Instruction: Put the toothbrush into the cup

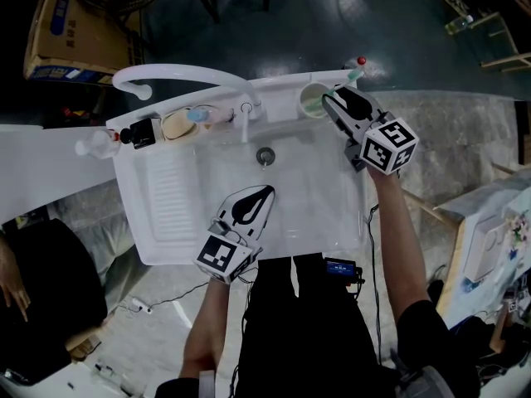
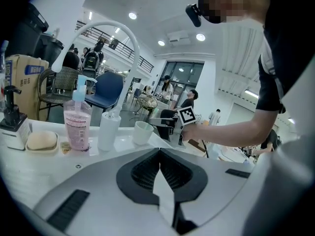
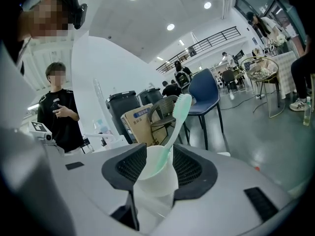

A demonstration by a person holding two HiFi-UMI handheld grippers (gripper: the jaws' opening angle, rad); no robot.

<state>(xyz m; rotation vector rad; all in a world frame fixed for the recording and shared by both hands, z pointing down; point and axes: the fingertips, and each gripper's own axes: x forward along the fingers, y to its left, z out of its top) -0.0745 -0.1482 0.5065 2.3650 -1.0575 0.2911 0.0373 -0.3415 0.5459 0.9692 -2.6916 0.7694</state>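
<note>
A white cup (image 3: pixel 155 176) stands on the back ledge of the sink, and a mint-green toothbrush (image 3: pixel 178 119) leans in it, head up and tilted right. My right gripper (image 3: pixel 158 150) is open, with one jaw on each side of the cup and a gap showing beside the pads. In the head view the cup (image 1: pixel 313 100) sits at the sink's back right corner, with the right gripper (image 1: pixel 329 98) right against it. My left gripper (image 1: pixel 265 191) hovers over the basin, shut and holding nothing; its tips (image 2: pixel 158 150) meet.
The white sink (image 1: pixel 166 247) has a curved tap (image 1: pixel 178 76) and a drain (image 1: pixel 265 155). A pink pump bottle (image 2: pixel 77 127), a white bottle (image 2: pixel 108 131), a soap bar (image 2: pixel 42 140) and a black-topped dispenser (image 2: pixel 12 124) line the back ledge. A cardboard box (image 1: pixel 62 31) stands behind.
</note>
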